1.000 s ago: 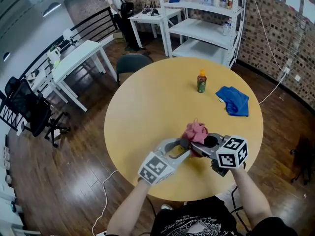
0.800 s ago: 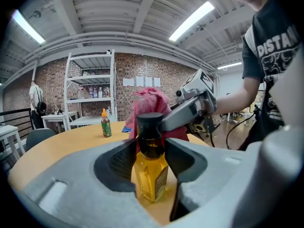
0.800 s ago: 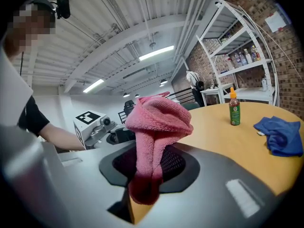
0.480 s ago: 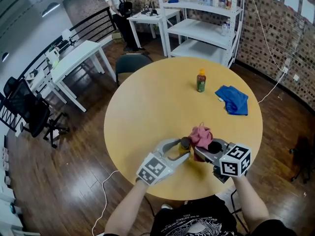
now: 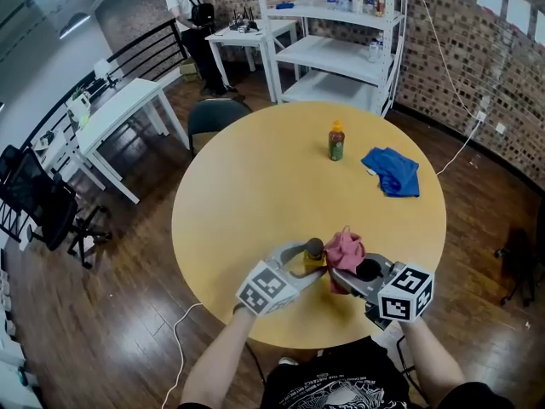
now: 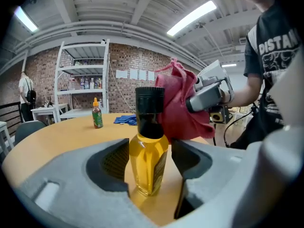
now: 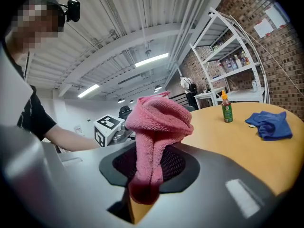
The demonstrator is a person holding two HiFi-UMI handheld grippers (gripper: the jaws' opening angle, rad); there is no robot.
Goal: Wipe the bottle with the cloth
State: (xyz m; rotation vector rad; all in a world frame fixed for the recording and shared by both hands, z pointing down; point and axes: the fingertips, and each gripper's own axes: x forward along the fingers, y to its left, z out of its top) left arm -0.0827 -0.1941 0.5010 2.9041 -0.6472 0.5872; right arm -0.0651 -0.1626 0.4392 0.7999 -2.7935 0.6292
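Recording the setup at the near edge of the round yellow counter [image 5: 255, 194]: we are holding one claw in each hand, both reaching over the wood. The left claw [image 6: 149, 167] is opening its jaws, and the bottle [image 6: 148, 158] is standing upright on the counter between them. It is a clear bottle of amber liquid with a black cap. The left gripper view is showing a gap between the bottle and the right-hand pad, so the pads are not pressing on it. The right claw [image 7: 147, 175] is pinching the pink cloth [image 7: 154, 122], with its jaws pressed together on the lower folds while the rest is bunching up above them. In the left gripper view this cloth is sitting at cap height, just beside the bottle on its right, and we cannot tell whether the two are touching. Farther across the counter, well apart from both claws, a second bottle [image 5: 337, 141] with an orange cap and green label is standing upright. A blue cloth [image 5: 390, 170] is lying crumpled near it, toward the counter's right edge. Beyond the counter a white shelf unit [image 5: 341, 54] is standing against the brick wall.
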